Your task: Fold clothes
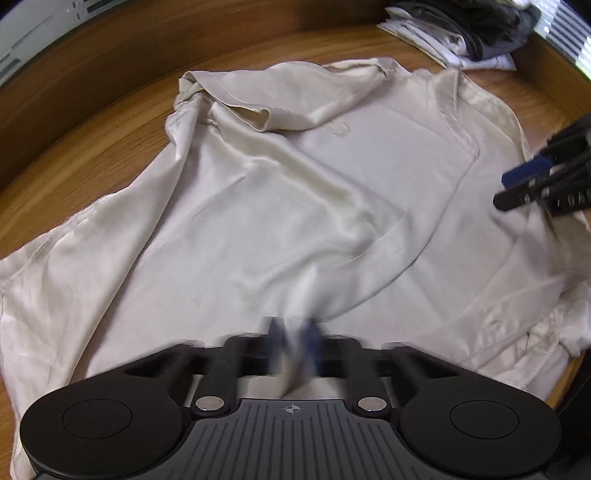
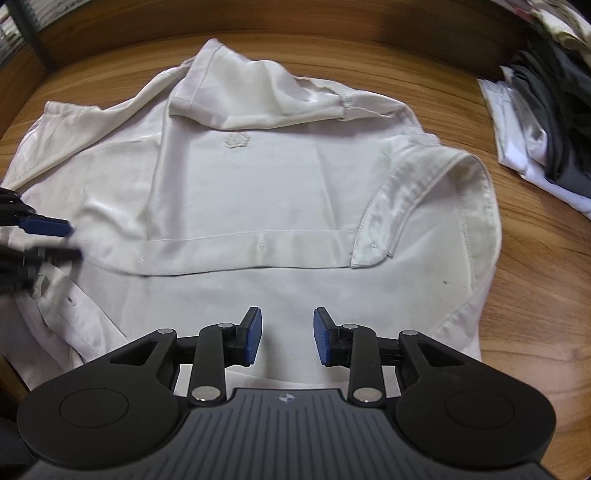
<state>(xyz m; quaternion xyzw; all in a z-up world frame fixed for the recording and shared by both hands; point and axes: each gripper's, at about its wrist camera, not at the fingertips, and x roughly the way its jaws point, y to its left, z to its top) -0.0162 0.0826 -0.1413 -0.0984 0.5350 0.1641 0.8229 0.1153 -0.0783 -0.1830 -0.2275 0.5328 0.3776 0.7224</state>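
Observation:
A cream satin shirt [image 1: 258,206] lies spread and creased on the wooden table [image 1: 110,122]. One sleeve is folded over the chest, above a small embroidered logo [image 2: 237,140]. Its collar [image 2: 424,199] lies at the right in the right wrist view. My left gripper [image 1: 293,334] is blurred, its blue pads close together with a ridge of the shirt's fabric pinched between them. The same gripper shows at the left edge of the right wrist view [image 2: 55,240]. My right gripper [image 2: 287,334] hovers open over the shirt [image 2: 258,206] near its placket, holding nothing. It also enters the left wrist view at the right edge [image 1: 517,186].
A pile of folded grey and white clothes [image 2: 546,129] sits on the table's far right, also seen at the top right of the left wrist view [image 1: 461,33]. A raised wooden rim [image 2: 258,22] runs along the back of the table. Bare wood [image 2: 535,295] lies right of the shirt.

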